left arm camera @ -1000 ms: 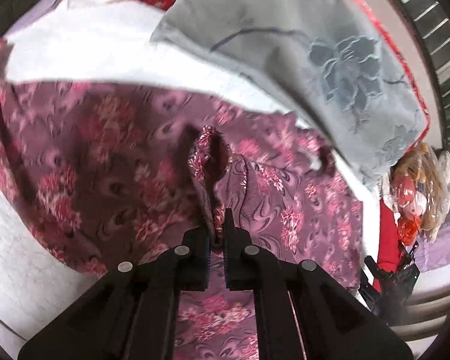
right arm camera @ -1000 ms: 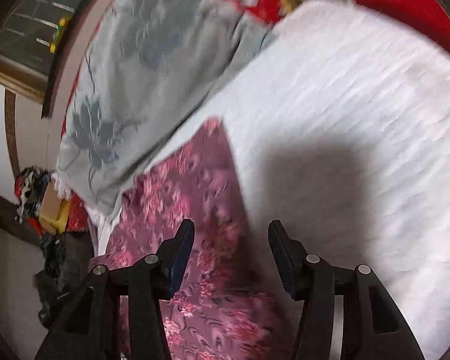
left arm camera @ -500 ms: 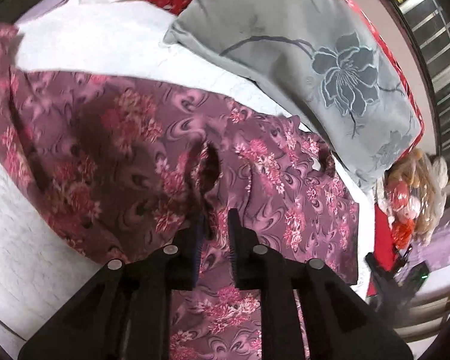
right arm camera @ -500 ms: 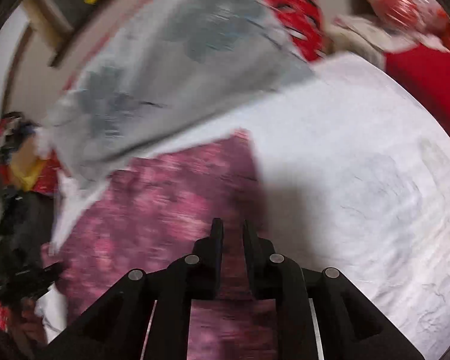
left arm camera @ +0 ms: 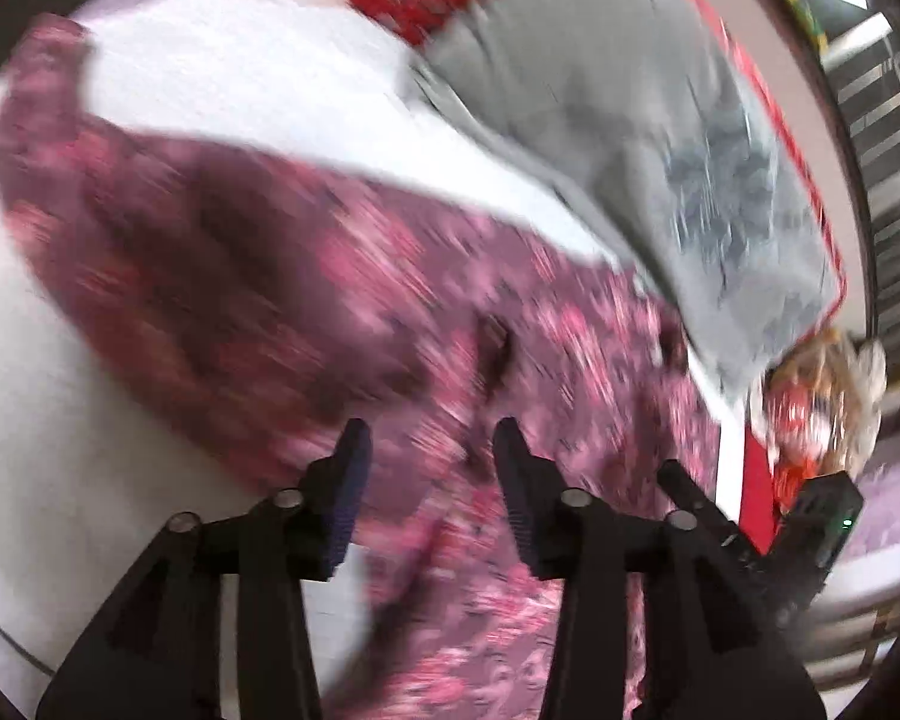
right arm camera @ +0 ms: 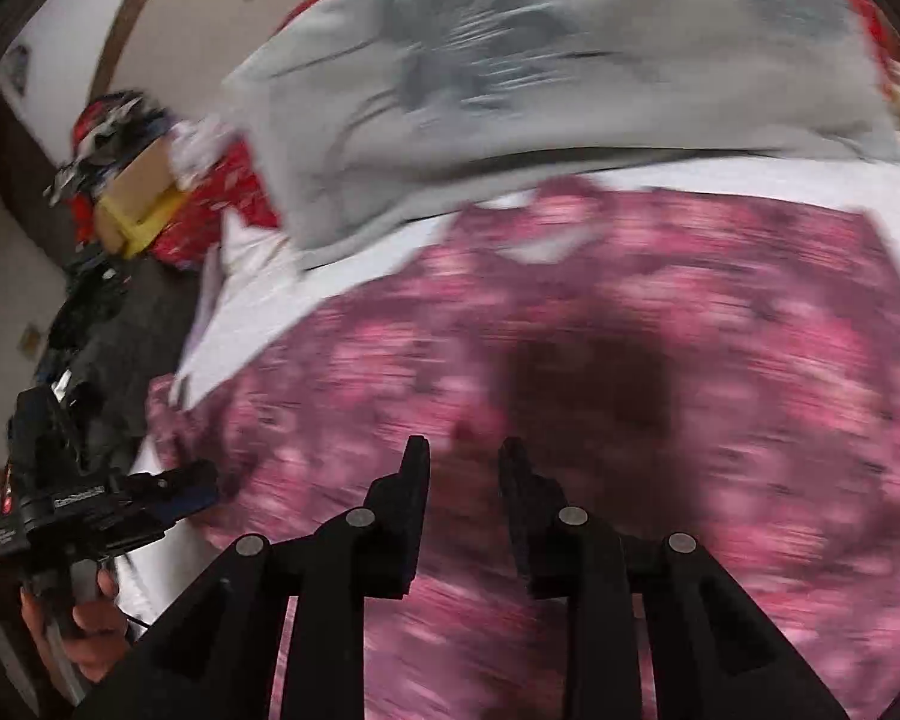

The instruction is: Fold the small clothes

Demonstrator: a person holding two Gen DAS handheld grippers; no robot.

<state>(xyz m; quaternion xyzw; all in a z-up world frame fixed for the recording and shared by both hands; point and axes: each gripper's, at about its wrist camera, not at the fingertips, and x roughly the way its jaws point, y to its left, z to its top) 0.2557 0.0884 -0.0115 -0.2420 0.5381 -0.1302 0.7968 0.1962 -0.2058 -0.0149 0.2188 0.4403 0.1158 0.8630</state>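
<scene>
Looking for writing, I find only a white label on the black device point(right arm camera: 60, 504) at the left edge of my right wrist view, too smeared to read; a hand point(right arm camera: 84, 618) grips that device from below. Both views are heavily motion-blurred. The maroon floral garment point(left arm camera: 306, 300) lies spread on the white bed sheet point(left arm camera: 234, 72), its long axis running in the left view from the upper left toward the lower right. Its neckline notch point(right arm camera: 540, 246) points toward the grey flowered pillow point(right arm camera: 510, 60), which sits just beyond the garment. My left gripper point(left arm camera: 429, 450) has its 2 fingers spread wide above the cloth, holding nothing. My right gripper point(right arm camera: 465, 468) shows a narrower gap, fingers apart over the garment, nothing pinched.
</scene>
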